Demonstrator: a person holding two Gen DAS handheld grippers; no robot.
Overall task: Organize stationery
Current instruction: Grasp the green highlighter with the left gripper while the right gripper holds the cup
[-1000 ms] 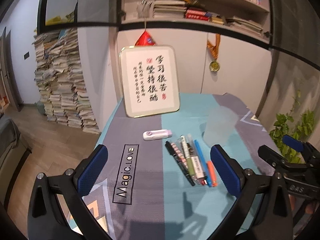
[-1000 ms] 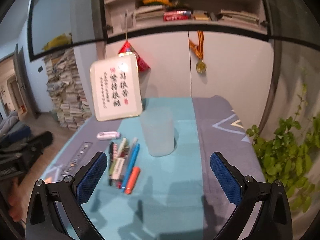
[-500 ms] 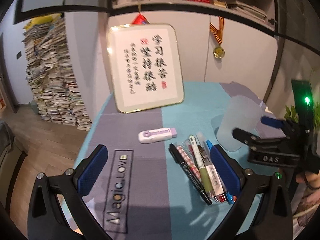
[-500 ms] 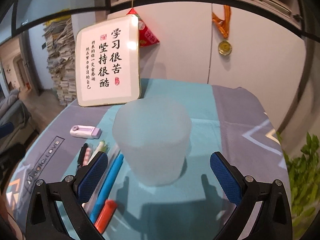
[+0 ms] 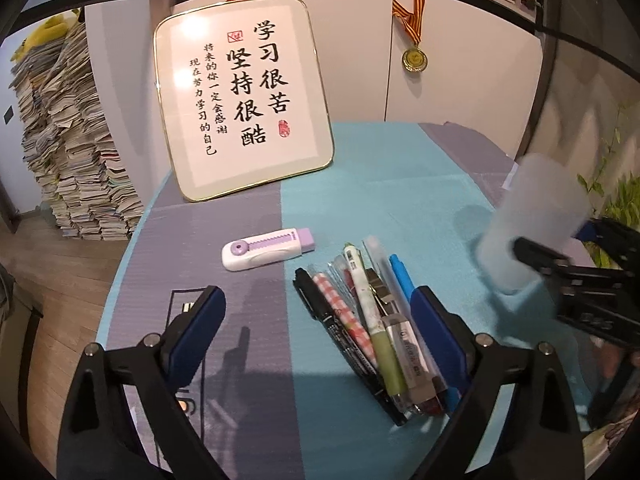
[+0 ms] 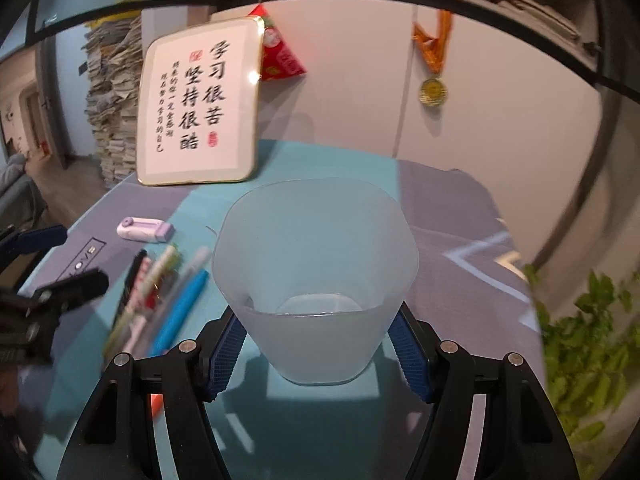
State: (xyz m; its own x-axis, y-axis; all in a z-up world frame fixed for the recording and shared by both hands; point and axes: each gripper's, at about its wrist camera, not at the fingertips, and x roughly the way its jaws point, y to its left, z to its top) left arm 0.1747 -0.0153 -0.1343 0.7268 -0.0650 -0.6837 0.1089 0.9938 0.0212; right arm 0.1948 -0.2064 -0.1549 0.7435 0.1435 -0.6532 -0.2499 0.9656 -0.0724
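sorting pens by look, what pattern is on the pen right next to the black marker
Red and white check on the patterned pen, clearest in the left wrist view.

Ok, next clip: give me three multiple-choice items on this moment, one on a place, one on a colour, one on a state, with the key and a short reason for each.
1. Where does the white and purple eraser lie?
A. Inside the cup
B. On the tablecloth, between the framed sign and the pens
C. Between the left gripper's fingers

2. What colour is the cap end of the eraser?
A. Purple
B. Orange
C. Green

3. What is the right gripper doing?
A. Hanging open above the pens
B. Closed on a blue pen
C. Closed on the frosted cup

Key: 1 B, it rests on the cloth in front of the sign, beyond the pen tips. 2 A, the end is lilac purple. 3 C, its blue pads press both sides of the cup, the jaws having just been closing, while the left gripper stands open over the pens.
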